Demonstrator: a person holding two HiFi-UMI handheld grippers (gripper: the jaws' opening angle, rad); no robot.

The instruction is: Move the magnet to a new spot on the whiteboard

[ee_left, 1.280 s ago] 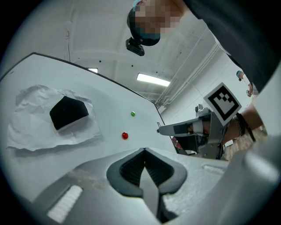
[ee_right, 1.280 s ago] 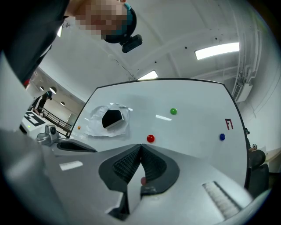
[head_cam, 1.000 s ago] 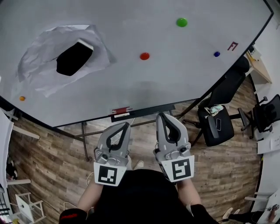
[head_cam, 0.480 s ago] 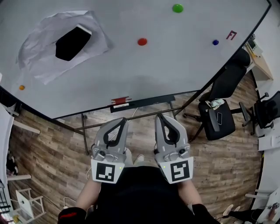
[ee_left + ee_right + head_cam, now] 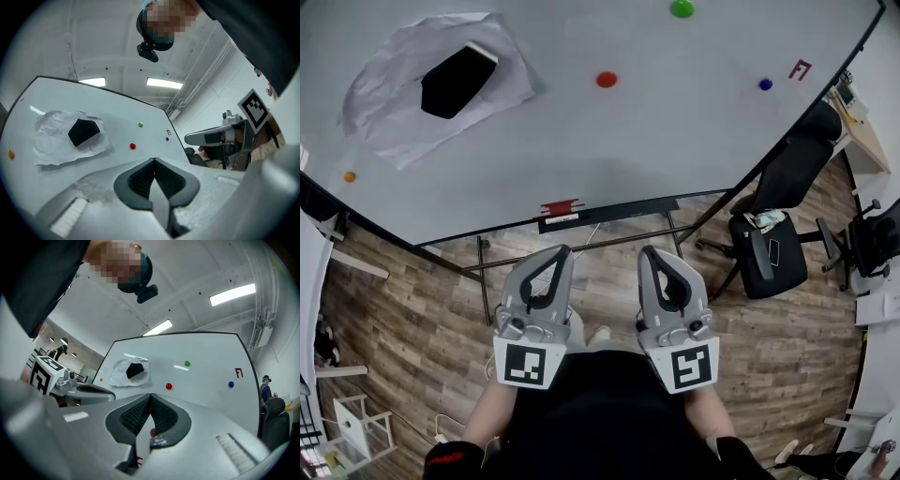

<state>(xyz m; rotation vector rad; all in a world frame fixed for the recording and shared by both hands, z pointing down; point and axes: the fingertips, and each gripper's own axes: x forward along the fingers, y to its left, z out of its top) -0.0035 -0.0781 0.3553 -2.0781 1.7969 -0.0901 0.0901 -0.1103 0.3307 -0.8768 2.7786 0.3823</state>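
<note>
The whiteboard [image 5: 675, 141] carries a red magnet [image 5: 607, 80] near its middle, a green magnet [image 5: 682, 8] above it, a blue magnet [image 5: 765, 84] to the right and an orange magnet [image 5: 350, 176] at the far left. Both grippers hang low near the person's body, well short of the board. My left gripper [image 5: 561, 251] is shut with nothing in it, and so is my right gripper [image 5: 649, 251]. In the left gripper view the left gripper [image 5: 153, 160] points toward the red magnet [image 5: 132, 146]. In the right gripper view the right gripper [image 5: 150, 394] sits below the red magnet [image 5: 168, 386].
A crumpled sheet of paper [image 5: 384, 103] with a black eraser [image 5: 457, 80] on it sticks to the board's left part. A red mark [image 5: 800, 68] is drawn at the right. A black office chair [image 5: 769, 253] stands right of the board's stand on the wooden floor.
The board and its magnets sit a little higher in the head view than a second ago. Both grippers stay shut and low near the body.
</note>
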